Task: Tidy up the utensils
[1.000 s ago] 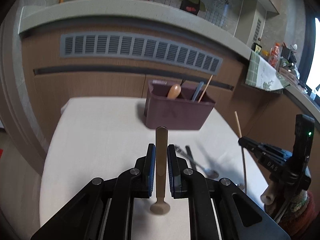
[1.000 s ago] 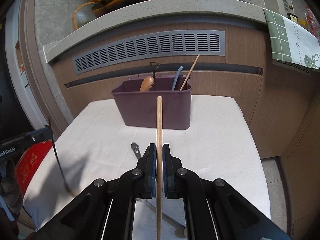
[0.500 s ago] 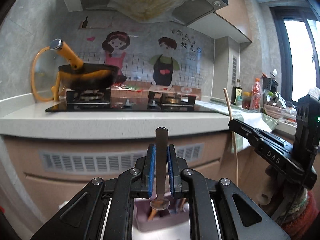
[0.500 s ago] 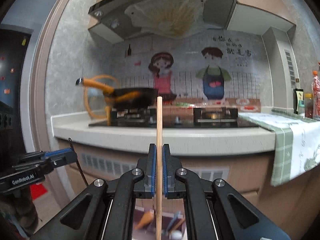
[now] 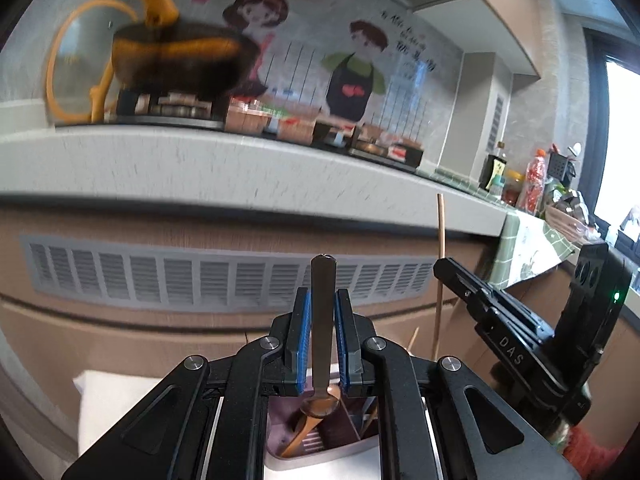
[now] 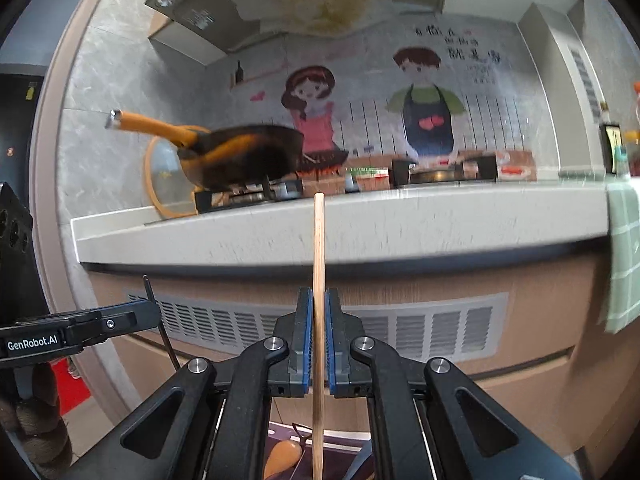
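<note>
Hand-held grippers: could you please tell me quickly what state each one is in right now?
Left hand-held gripper: shut on a dark metal spoon, handle up.
Right hand-held gripper: shut on a thin light wooden chopstick, held upright.

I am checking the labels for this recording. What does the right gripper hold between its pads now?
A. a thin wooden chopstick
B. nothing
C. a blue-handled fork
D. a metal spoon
A: in the right wrist view the right gripper is shut on a thin wooden chopstick that stands upright between the blue pads.
</note>
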Available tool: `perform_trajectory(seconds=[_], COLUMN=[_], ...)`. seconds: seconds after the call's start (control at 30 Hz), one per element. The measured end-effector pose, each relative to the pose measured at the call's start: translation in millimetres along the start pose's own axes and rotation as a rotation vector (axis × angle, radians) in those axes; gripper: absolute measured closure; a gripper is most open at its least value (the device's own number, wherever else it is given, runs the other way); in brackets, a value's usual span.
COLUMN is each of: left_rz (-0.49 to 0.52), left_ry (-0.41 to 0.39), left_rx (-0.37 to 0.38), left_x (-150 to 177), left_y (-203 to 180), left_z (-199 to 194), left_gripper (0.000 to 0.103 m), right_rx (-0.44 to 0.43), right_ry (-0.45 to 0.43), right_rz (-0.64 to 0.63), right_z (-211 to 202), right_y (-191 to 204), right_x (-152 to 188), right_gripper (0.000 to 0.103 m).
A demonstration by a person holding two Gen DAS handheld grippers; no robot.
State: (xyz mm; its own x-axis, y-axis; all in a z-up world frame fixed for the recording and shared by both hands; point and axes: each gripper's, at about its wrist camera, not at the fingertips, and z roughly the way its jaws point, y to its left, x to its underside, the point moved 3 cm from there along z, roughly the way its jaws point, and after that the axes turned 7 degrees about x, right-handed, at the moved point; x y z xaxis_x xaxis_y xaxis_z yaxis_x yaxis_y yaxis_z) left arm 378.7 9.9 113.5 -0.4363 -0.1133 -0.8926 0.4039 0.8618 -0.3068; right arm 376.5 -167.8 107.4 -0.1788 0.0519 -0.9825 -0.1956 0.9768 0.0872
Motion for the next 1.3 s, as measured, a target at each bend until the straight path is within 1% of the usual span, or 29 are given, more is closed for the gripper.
perform_trajectory(seconds=[0.07,0.2,0.3,0.33,0.37,0.4,0.43,0.5,0.53,0.6,0.67,0.73,0.8,0.93,1.0,1.07,1.17,1.23,1.27,1.3], left_rz=[-0.012,-0.040,-0.075,-0.096,-0.106,-0.114,-0.119,-0.123,-0.120,-0.105,-0.075,-0.053,-0.039,-0.013,-0.006,-0.013,-0.058,-0.088,-0.100,-0.111], left_ry=[0.014,0.050,0.081,0.091,0.099,0.108,0.116,0.121,0.121,0.124,0.131,0.144,0.166,0.270,0.340,0.382,0.427,0.442,0.446,0.452], left_rx=[0.000,0.023,0.062,0.086,0.101,0.112,0.109,0.093,0.084,0.067,0.041,0.014,0.003,-0.004,0.004,0.003,0.001,-0.014,-0.020,-0.022], left_x=[4.3,20.0,35.0,41.8,46.0,51.4,56.1,62.7,66.2,71.1,79.7,91.6,106.1,151.7,179.7,201.3,231.8,246.0,249.9,255.8], left_y=[4.5,11.1,16.3,19.2,21.4,23.4,25.0,25.8,24.6,19.7,10.6,2.8,-3.8,-20.3,-30.4,-34.7,-36.9,-35.8,-35.2,-34.8], left_z=[9.5,27.6,40.4,44.4,46.9,49.1,49.7,46.1,41.8,32.8,18.9,4.2,-8.4,-26.0,-32.0,-39.3,-53.4,-63.0,-67.4,-73.2], left_gripper=[0.091,0.091,0.091,0.089,0.089,0.087,0.081,0.074,0.072,0.072,0.072,0.072,0.072,0.072,0.072,0.072,0.072,0.072,0.072,0.072], right_rx=[0.004,0.005,0.010,0.005,0.000,-0.001,-0.002,0.021,0.033,0.043,0.027,0.000,-0.027,-0.067,-0.111,-0.164,-0.259,-0.269,-0.247,-0.229], right_ry=[0.004,0.019,0.040,0.067,0.099,0.136,0.179,0.211,0.218,0.238,0.270,0.320,0.384,0.492,0.561,0.619,0.718,0.755,0.755,0.748], right_rz=[0.012,0.045,0.057,0.067,0.074,0.079,0.083,0.070,0.060,0.043,0.035,0.024,-0.010,-0.088,-0.132,-0.170,-0.249,-0.342,-0.400,-0.418], right_z=[9.0,26.2,34.1,36.4,37.9,39.3,38.9,32.3,28.4,14.0,-0.6,-16.0,-37.3,-80.2,-103.7,-124.9,-148.1,-160.4,-168.4,-174.5], right_y=[-3.3,-13.1,-18.8,-22.6,-25.6,-29.2,-34.2,-41.3,-44.1,-50.9,-55.7,-58.3,-56.8,-48.9,-40.3,-31.1,-12.9,-2.6,-0.8,-2.6], right_x=[10.5,29.1,43.9,52.7,58.8,65.2,73.6,82.4,85.0,87.8,89.3,92.1,101.8,132.7,154.8,175.8,206.0,222.0,229.0,231.9], right_gripper=[0.098,0.098,0.097,0.095,0.094,0.094,0.094,0.093,0.091,0.089,0.087,0.084,0.082,0.081,0.081,0.081,0.081,0.081,0.081,0.081])
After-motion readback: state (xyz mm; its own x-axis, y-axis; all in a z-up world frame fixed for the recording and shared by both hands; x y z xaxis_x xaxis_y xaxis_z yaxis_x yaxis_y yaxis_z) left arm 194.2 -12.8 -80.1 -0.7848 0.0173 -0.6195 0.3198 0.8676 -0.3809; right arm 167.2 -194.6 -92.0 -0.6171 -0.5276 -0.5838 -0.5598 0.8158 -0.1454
